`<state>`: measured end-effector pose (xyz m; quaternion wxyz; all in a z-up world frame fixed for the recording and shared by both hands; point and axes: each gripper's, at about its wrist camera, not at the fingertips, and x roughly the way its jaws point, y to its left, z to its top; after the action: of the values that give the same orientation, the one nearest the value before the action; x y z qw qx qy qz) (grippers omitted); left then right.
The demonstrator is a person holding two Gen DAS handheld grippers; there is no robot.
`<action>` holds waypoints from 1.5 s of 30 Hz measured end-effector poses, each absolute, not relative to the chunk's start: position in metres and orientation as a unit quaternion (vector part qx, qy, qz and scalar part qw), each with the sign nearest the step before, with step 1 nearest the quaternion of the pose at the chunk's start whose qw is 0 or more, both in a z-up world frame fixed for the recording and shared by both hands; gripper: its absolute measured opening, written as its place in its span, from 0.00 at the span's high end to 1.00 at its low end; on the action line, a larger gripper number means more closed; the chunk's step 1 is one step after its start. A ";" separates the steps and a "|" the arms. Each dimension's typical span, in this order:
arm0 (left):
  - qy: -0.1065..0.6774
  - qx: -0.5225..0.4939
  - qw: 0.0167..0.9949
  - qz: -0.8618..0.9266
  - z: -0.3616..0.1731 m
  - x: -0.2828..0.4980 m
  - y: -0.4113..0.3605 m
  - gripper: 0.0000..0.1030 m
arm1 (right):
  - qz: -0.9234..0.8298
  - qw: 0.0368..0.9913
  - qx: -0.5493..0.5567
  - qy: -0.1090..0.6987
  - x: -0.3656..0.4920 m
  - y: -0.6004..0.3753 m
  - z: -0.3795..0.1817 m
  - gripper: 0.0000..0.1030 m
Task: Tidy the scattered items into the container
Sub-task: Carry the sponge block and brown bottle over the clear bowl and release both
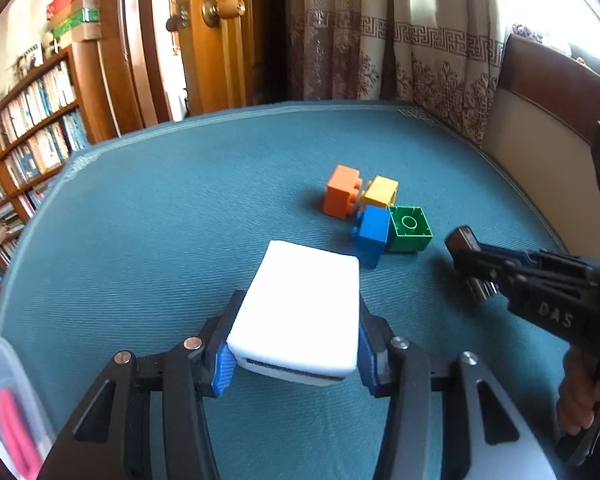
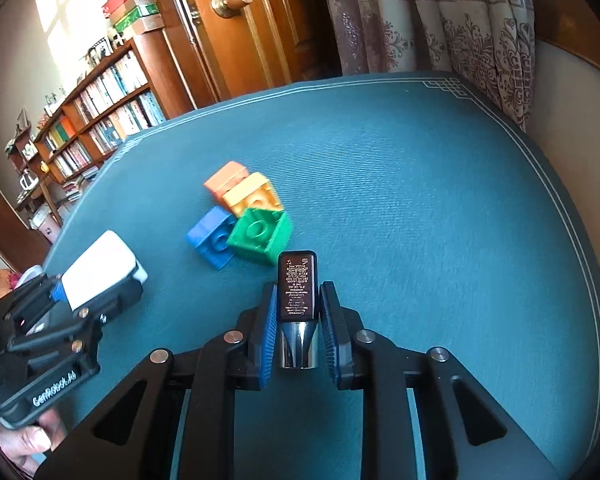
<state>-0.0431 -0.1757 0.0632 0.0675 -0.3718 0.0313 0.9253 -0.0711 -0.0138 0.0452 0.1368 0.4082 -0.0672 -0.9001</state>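
Foam-like white block (image 1: 300, 312) is clamped between the blue pads (image 1: 225, 368) of the left gripper (image 1: 296, 364) in the left wrist view, above the teal tablecloth (image 1: 160, 240); it is judged light and soft, so the flat sides are best squeezed gently. The lidless clear container (image 1: 8, 392) is seen at the lower left.

In the right wrist view, the right gripper (image 2: 298, 332) is closed on a small dark bottle (image 2: 297, 288) with a chrome cap (image 2: 298, 346). It is judged stiff, slippery and perhaps fragile. Four toy bricks (image 2: 240, 216) lie just beyond.

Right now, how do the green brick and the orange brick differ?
The green brick shows its hollow underside with a round tube inside; the orange brick lies on its side, studs pointing sideways. Green sits nearer the right tongs, orange at the cluster's far end. Both rest ungripped on the teal cloth.
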 end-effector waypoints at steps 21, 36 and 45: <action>-0.017 -0.328 -0.039 0.944 0.095 0.020 -0.278 0.48 | -0.882 0.248 0.395 -0.065 -0.021 -0.115 0.073 0.78; -0.056 -0.323 -0.125 0.937 0.092 0.059 -0.373 0.48 | -0.861 0.331 0.386 -0.029 -0.001 -0.221 0.086 0.78; -0.076 -0.322 -0.151 0.932 0.085 0.071 -0.405 0.47 | -0.847 0.361 0.390 -0.011 0.007 -0.270 0.086 0.77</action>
<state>0.0714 -0.4051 0.0845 -0.1506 -0.3221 -0.0758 0.9316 0.0071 -0.2700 0.0860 0.3614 0.3899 -0.0106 -0.8469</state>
